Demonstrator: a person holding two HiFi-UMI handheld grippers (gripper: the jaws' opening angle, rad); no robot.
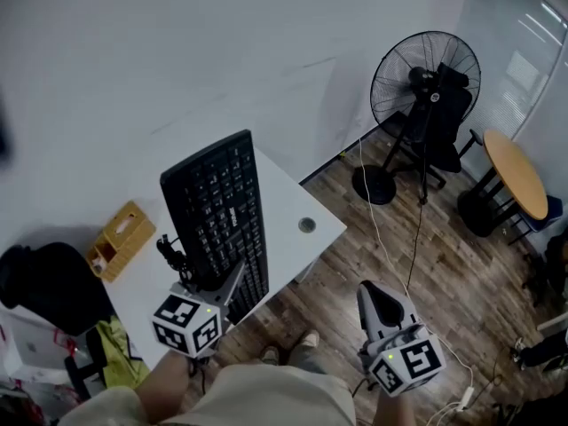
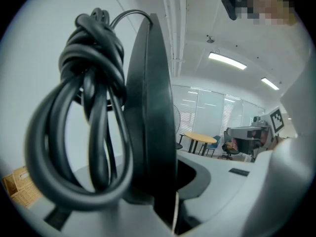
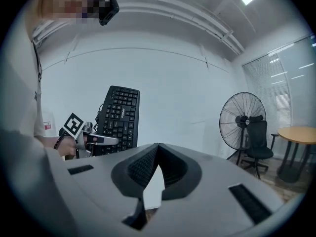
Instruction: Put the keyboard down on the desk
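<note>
The left hand-held gripper (image 1: pixel 224 289) clamps the keyboard (image 1: pixel 220 211) by its near edge, tilted above the tabletop (image 1: pixel 293 204). The right hand-held gripper (image 1: pixel 373 293), jaws together and empty, hangs beside the tabletop. This seems to be the lowering step: next, lay the keyboard flat, then release.

Matt plastic keyboard (image 1: pixel 220 216), wooden floor (image 1: pixel 444 273)

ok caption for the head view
Left gripper holds a black keyboard over the white desk; right gripper shut, empty.
</note>
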